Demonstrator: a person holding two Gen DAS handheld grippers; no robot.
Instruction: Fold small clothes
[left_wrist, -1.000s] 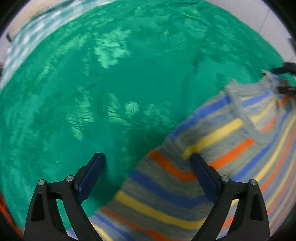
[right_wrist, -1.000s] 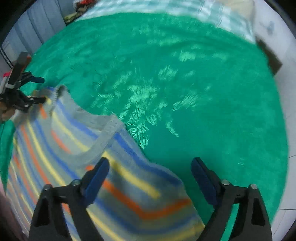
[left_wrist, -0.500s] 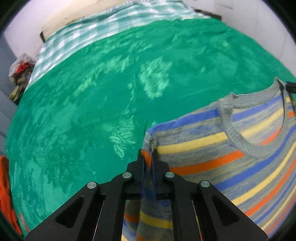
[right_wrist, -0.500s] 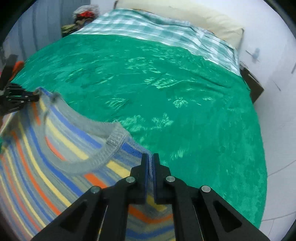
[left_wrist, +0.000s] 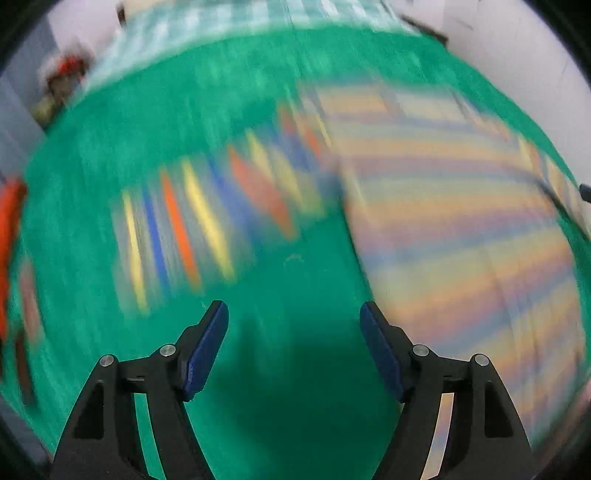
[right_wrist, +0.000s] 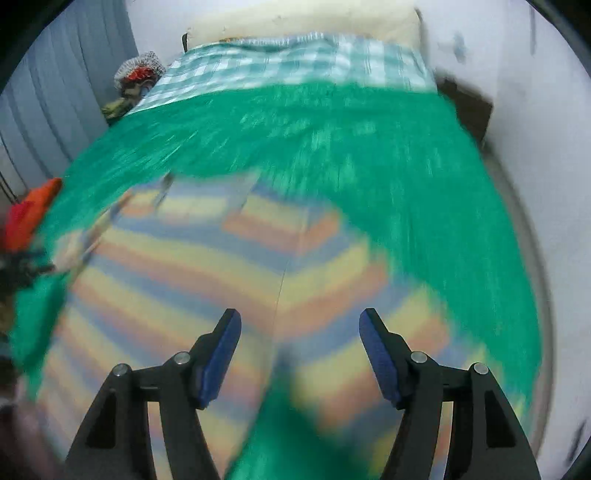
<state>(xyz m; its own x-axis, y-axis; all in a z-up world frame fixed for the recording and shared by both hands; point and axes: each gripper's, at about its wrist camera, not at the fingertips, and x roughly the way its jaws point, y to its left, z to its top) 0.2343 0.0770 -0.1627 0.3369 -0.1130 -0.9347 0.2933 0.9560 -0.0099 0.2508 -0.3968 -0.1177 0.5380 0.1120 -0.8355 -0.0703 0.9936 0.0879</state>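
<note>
**Sweater dropped, both tongs spread**

Half a second ago each pair of tongs was pinched on a shoulder of the striped sweater (left_wrist: 461, 206); both have since let go and spread wide, and the sweater lies loose on the green blanket (left_wrist: 177, 122). Both views are smeared by motion, so fine detail cannot be told.

Left tongs (left_wrist: 294, 314) gape wide with nothing between the blue pads, only green blanket showing in the gap. The sweater's body fills the right of that frame, and one sleeve stretches toward the centre left.

Right tongs (right_wrist: 300, 321) are just as wide, hovering over the sweater (right_wrist: 207, 258), which covers the lower left and middle of that frame; a sleeve runs down the lower right beside the right pad.

Beyond the blanket (right_wrist: 406, 166), at the top of the frame, a checked sheet (right_wrist: 295, 59) covers the head of the bed, with a pillow (right_wrist: 303, 18) behind it. An orange cloth (right_wrist: 33, 214) sits at the left edge, and a heap of clothes (right_wrist: 136, 77) lies in the upper left.
</note>
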